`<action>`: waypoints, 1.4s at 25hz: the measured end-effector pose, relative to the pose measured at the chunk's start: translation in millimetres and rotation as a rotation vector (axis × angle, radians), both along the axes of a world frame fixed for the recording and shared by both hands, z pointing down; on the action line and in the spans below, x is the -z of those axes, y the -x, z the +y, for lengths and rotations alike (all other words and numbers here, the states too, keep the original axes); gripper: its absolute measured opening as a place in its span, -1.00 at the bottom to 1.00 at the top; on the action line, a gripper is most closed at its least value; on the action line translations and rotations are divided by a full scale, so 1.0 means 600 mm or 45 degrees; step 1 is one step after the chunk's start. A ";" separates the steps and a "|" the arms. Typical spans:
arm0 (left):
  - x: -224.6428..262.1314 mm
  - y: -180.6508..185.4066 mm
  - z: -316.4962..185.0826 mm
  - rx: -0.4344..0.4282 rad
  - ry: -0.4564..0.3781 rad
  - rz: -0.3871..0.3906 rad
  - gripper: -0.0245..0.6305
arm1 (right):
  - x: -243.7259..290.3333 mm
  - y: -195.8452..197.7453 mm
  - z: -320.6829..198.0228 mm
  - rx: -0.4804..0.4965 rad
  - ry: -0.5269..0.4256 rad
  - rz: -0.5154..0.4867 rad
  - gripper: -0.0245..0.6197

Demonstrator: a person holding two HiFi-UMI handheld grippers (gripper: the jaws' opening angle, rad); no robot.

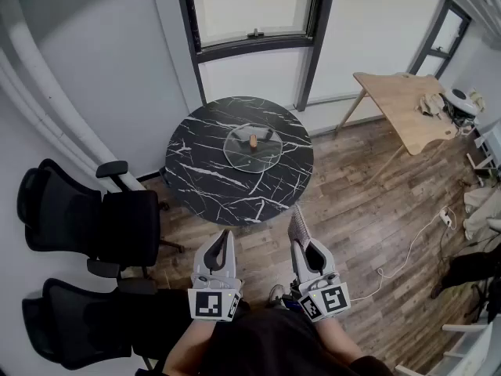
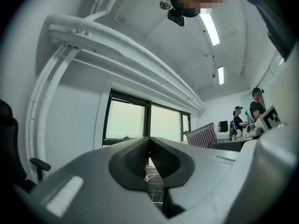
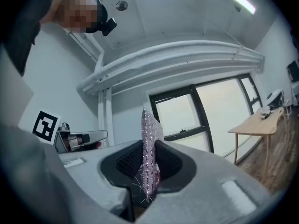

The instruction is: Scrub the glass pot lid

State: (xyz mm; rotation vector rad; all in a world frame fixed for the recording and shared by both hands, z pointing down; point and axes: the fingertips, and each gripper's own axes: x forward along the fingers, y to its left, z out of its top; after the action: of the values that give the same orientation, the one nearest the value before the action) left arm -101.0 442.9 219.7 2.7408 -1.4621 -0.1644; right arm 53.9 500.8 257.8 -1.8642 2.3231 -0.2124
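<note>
Your right gripper (image 1: 302, 245) clamps the scrubber (image 1: 297, 225); your left gripper (image 1: 225, 235) is closed and empty. The lid (image 1: 243, 152) lies far ahead, centred between them.

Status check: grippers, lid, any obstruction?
Left gripper shut, empty; right gripper shut on pink glittery scrub pad. Clear glass pot lid, brown knob up, on round black marble table, untouched. Path clear.

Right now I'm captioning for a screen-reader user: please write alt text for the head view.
A glass pot lid lies on a round black marble table. Below it, the person's right gripper clamps a sparkly pink scrub pad; the left gripper is shut and empty.
</note>
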 end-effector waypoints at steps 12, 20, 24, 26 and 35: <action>-0.004 -0.033 0.013 -0.026 -0.005 0.000 -0.92 | 0.007 -0.006 0.001 0.055 -0.026 0.014 -0.70; -0.007 -0.050 0.024 -0.009 0.010 -0.002 -0.92 | 0.009 -0.027 0.007 0.059 -0.019 0.000 -0.69; -0.012 -0.066 0.033 0.000 0.014 -0.011 -0.92 | 0.009 -0.045 0.009 0.062 -0.019 -0.020 -0.69; -0.012 -0.075 0.034 0.009 0.016 -0.013 -0.92 | 0.006 -0.054 0.007 0.068 -0.014 -0.023 -0.69; -0.035 -0.121 0.052 0.072 0.042 -0.040 -0.92 | -0.016 -0.098 0.016 0.125 -0.008 -0.030 -0.68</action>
State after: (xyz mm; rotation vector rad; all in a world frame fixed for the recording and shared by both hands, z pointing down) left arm -28.3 474.4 240.5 2.6900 -1.5360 -0.0979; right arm 112.8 510.2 267.6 -1.7366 2.3991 -0.2375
